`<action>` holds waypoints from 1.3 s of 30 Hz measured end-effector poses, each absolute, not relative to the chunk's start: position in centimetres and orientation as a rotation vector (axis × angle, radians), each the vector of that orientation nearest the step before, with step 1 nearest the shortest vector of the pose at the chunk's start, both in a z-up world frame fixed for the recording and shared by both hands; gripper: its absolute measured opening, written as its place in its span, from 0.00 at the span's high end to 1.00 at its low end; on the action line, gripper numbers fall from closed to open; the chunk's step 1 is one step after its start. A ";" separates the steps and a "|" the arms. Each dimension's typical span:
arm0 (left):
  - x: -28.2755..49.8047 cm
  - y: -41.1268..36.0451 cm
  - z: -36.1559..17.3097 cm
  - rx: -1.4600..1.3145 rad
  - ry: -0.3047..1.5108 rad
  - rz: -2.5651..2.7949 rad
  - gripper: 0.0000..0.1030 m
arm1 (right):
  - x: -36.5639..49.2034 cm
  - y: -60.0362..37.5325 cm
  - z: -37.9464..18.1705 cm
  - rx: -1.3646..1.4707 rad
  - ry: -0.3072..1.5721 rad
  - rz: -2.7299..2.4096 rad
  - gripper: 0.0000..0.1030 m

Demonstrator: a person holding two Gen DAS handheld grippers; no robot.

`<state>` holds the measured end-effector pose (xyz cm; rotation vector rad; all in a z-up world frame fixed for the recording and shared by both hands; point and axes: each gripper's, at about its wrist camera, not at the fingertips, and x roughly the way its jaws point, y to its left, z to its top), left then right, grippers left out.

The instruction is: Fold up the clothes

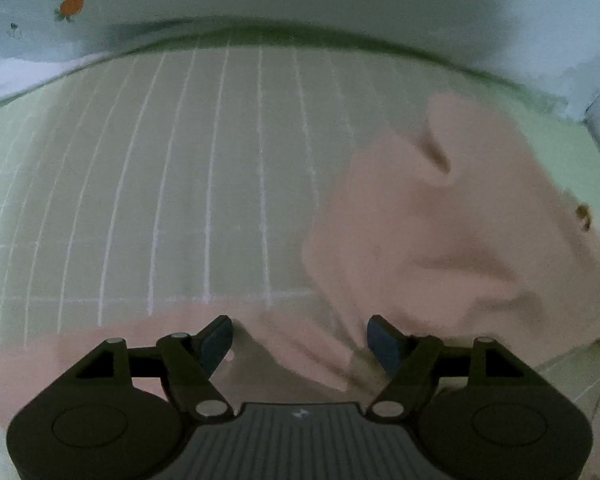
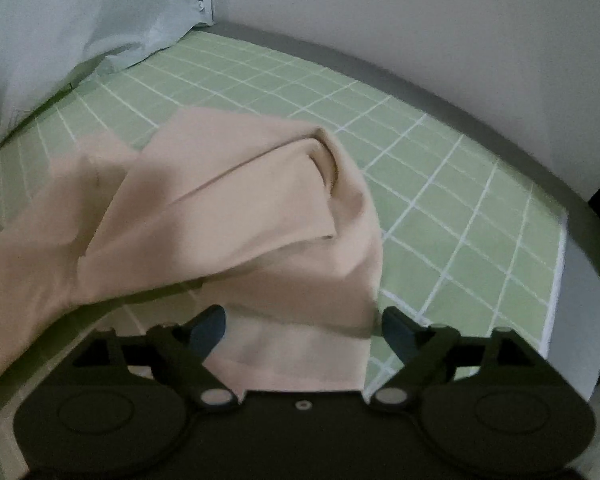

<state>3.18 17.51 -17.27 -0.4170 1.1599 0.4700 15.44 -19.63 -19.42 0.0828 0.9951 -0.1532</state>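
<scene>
Two tools are hovering over one pinkish-beige garment that is lying crumpled on a bed covered with a green sheet checked in white.

Left wrist view: the left tool is pointing steeply down with its jaws standing wide apart. The garment is lying mostly to the right of the view in a bunched heap, and a flatter strip of it is running along the lower edge, under and between the blue-padded fingers. The pads are not pressing on the cloth; nothing is being gripped. The green sheet is showing bare on the left. A pale curtain printed with an orange carrot-like motif is hanging at the far left corner. This view is blurred.

Right wrist view: the right tool is also standing with its jaws wide apart. The garment is sitting in a folded mound just ahead of it, and one lighter band of the cloth is lying between the fingers without being clamped. The green sheet is lying exposed to the right. A grey-white wall is bordering the bed on the far side, and the pale curtain is hanging at the upper left.
</scene>
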 end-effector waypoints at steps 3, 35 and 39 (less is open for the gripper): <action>2.0 17.8 -17.8 -0.443 1.179 0.483 0.27 | 16.1 -20.2 -19.3 0.167 0.955 -0.136 0.49; -3.6 26.3 -14.6 -0.640 0.991 0.585 0.27 | 13.7 -0.3 -10.6 0.098 0.759 0.711 0.30; -1.4 24.8 -14.2 -0.597 0.988 0.502 0.27 | 15.2 -7.6 -11.9 0.208 0.806 0.484 0.30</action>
